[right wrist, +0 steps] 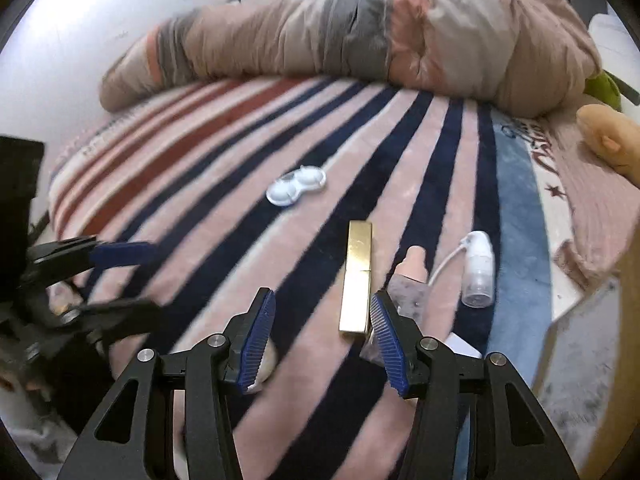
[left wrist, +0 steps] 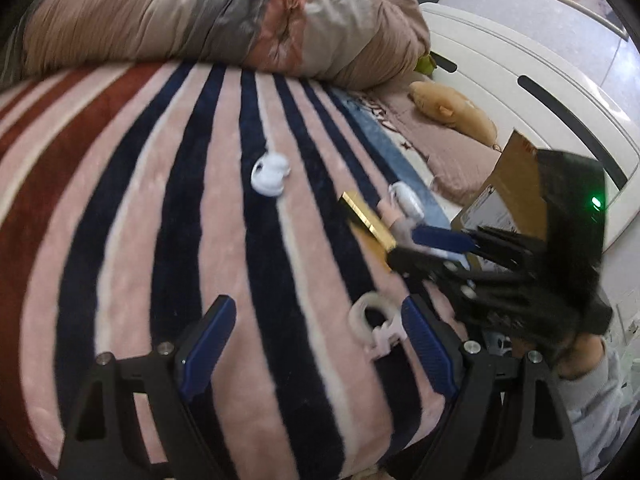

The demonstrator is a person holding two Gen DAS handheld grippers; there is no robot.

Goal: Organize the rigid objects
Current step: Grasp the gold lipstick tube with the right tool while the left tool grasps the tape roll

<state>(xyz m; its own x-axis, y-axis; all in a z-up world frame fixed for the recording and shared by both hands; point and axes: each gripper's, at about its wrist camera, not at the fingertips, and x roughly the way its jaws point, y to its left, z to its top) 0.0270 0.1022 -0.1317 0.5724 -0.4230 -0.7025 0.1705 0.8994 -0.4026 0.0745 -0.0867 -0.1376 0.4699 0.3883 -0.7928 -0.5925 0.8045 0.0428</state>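
Observation:
On the striped blanket (right wrist: 248, 152) lie a white contact-lens case (right wrist: 296, 191), a gold bar-shaped box (right wrist: 357, 276), a pink tube (right wrist: 410, 276) and a white pump bottle (right wrist: 478, 268). My right gripper (right wrist: 322, 334) is open above the blanket, the gold box just inside its right finger. My left gripper (left wrist: 316, 344) is open and empty; a pale ring-shaped clip (left wrist: 374, 326) lies next to its right finger. The lens case (left wrist: 270, 176), gold box (left wrist: 366, 216) and pump bottle (left wrist: 408, 200) lie ahead. The right gripper (left wrist: 436, 248) reaches in beside the gold box.
A bunched tan and grey duvet (right wrist: 360, 32) lies across the back of the bed. A tan plush toy (left wrist: 452, 112) and white headboard (left wrist: 540, 92) are at the right. A cardboard box (left wrist: 508, 184) stands off the bed's right edge.

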